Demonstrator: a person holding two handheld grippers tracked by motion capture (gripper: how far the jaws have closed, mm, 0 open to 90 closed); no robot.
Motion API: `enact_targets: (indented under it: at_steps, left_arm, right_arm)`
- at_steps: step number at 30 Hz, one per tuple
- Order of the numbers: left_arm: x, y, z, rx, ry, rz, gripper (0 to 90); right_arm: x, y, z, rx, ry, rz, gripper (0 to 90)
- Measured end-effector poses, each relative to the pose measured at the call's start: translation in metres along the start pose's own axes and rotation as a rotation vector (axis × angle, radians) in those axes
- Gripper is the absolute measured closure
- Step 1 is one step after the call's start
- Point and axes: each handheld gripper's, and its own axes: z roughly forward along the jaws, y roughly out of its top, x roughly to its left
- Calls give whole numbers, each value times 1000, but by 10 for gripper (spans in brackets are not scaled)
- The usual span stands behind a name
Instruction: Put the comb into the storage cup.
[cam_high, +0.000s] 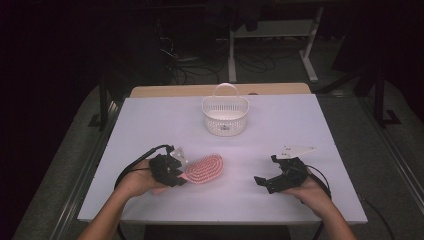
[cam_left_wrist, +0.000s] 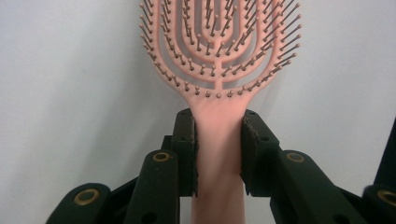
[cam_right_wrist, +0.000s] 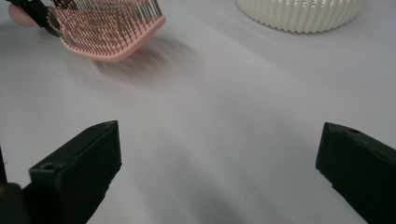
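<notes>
A pink hairbrush (cam_high: 205, 169) with bristles up is held by its handle at the table's front left, its head pointing right and raised slightly off the surface. My left gripper (cam_high: 180, 175) is shut on the handle; in the left gripper view both pads (cam_left_wrist: 187, 140) press the sides of the pink hairbrush handle (cam_left_wrist: 218, 140). My right gripper (cam_high: 265, 170) rests at the front right, wide open with nothing between its fingertips (cam_right_wrist: 88, 158). In the right gripper view the hairbrush head (cam_right_wrist: 107, 28) shows at top left.
A white slatted basket (cam_high: 225, 114) with a handle stands at the back middle of the white table (cam_high: 300, 125); its wall (cam_right_wrist: 299, 11) shows in the right gripper view. Cables trail from both grippers toward the front edge.
</notes>
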Motion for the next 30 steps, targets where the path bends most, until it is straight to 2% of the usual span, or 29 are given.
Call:
enact_targets:
  at_steps: [4,8,9,10,15,17,19,21,25,30]
  left_arm:
    - [1,0,-3,-47,11,-21,707]
    - [2,0,-6,-85,11,-14,707]
    - [2,1,-8,-111,16,-17,707]
    - [2,1,-8,-111,16,-17,707]
    - [3,0,-10,-178,37,-31,708]
    - [3,0,-9,-185,39,-31,707]
    - [4,0,-10,-227,46,-39,707]
    - [4,0,-10,-243,52,-42,707]
    - [6,-2,-10,-284,36,-61,707]
    - [7,-3,-9,-331,51,-74,707]
  right_arm:
    - [0,0,0,-1,0,1,0]
    - [0,0,0,0,1,0,0]
    - [0,0,0,0,2,0,0]
    - [0,0,0,0,2,0,0]
    - [-1,0,1,-1,5,4,0]
    - [-1,0,1,0,7,7,0]
    - [-1,0,1,-2,9,8,0]
    - [-1,0,1,-1,10,9,0]
    - [-1,0,1,2,11,8,0]
    - [-1,0,1,-7,10,10,0]
